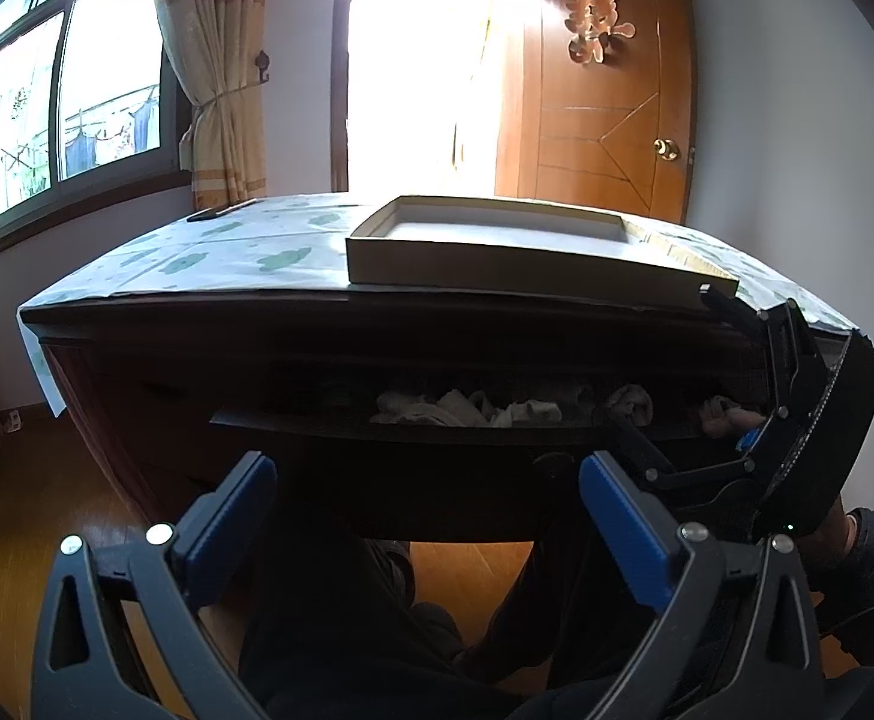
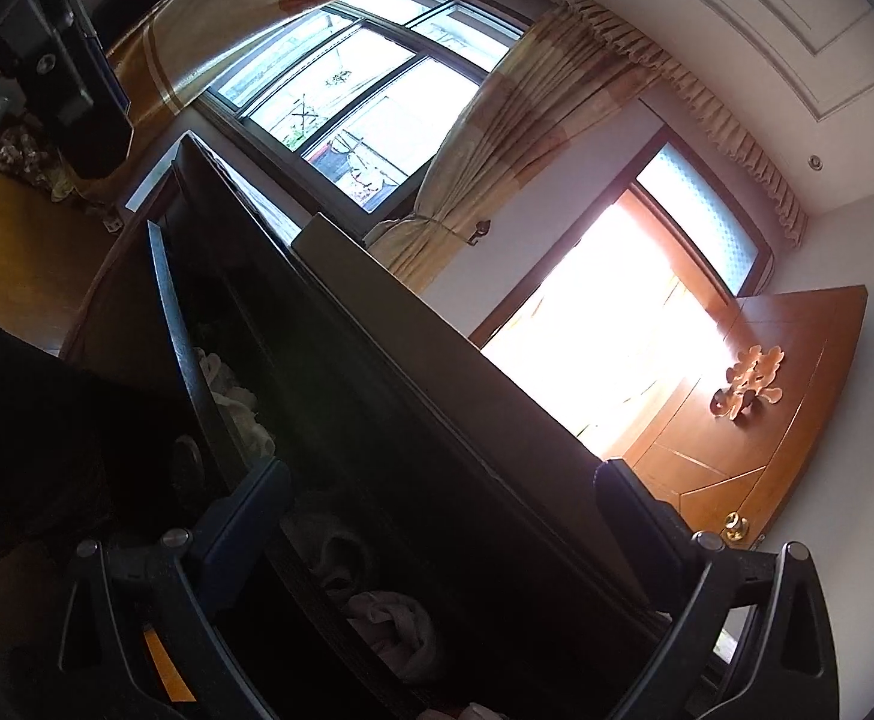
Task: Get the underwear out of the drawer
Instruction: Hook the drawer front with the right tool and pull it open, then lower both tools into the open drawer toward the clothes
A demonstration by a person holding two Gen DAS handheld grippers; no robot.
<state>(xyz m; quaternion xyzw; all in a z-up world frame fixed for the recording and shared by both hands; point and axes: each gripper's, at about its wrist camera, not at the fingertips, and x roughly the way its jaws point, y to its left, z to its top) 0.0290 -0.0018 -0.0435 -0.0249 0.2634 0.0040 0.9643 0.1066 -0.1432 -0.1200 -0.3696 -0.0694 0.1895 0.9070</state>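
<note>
The dark wooden drawer point(image 1: 317, 417) stands pulled open under the dresser top. Several crumpled white and grey underwear pieces point(image 1: 466, 408) lie in it. My left gripper point(image 1: 431, 504) is open, below and in front of the drawer, holding nothing. At the drawer's right end my right gripper point(image 1: 676, 360) is tilted and open. In the right wrist view, my right gripper point(image 2: 439, 495) spans the drawer front point(image 2: 179, 324) and the dresser's top edge. A grey-white underwear piece point(image 2: 389, 618) lies just ahead between its fingers, untouched.
A shallow cardboard box tray point(image 1: 496, 270) sits on the dresser's patterned cloth point(image 1: 227, 252), near the front edge. A flat dark object point(image 1: 221, 211) lies at the back left. A person's dark-trousered legs point(image 1: 377, 600) stand below the drawer. Behind are a window, curtains and a wooden door point(image 1: 610, 90).
</note>
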